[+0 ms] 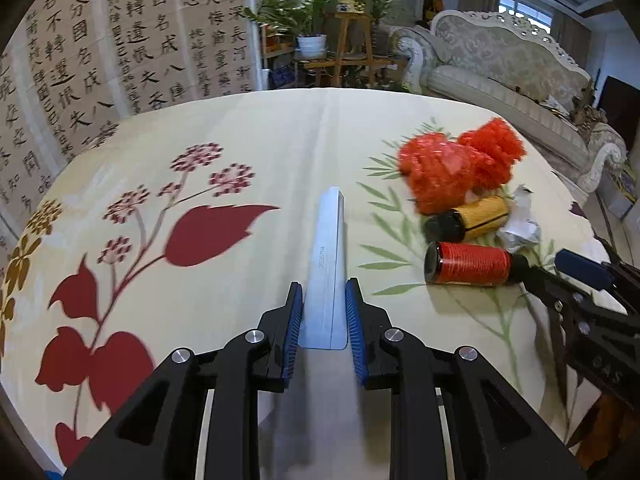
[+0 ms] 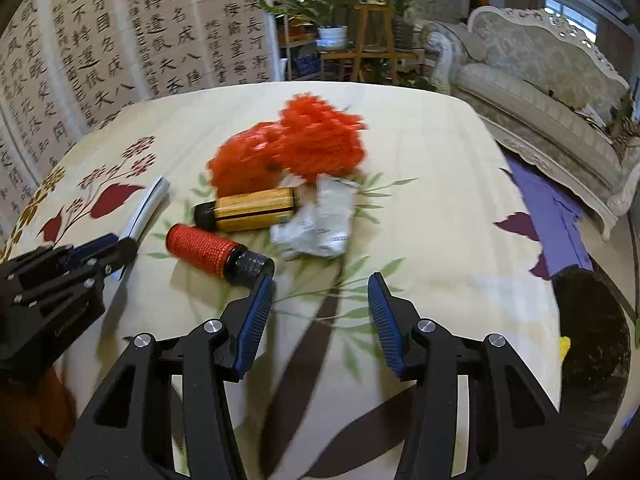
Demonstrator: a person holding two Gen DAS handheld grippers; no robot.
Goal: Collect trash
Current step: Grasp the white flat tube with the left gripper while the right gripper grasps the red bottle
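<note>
My left gripper [image 1: 324, 292] is shut on the near end of a long flat silvery packet [image 1: 329, 240], which points away over the flowered tablecloth [image 1: 240, 140]. To its right lies a pile of trash: a red mesh bag [image 1: 452, 168], a yellow-labelled bottle [image 1: 472, 218], a red-labelled bottle [image 1: 472, 264] and crumpled white paper [image 1: 520, 224]. The right wrist view shows my right gripper [image 2: 320, 284] open over bare cloth, nothing between its pads. Its left fingertip is close beside the black cap of the red bottle [image 2: 204, 248]. The packet [image 2: 150, 202] and left gripper [image 2: 116, 248] show at the left.
The table's far edge [image 1: 320, 90] curves in front of a calligraphy wall and a wooden plant stand [image 1: 352, 44]. A pale sofa [image 1: 500, 64] stands at the right. Beyond the table's right edge, a purple mat [image 2: 552, 208] and a dark round container [image 2: 592, 320] lie lower down.
</note>
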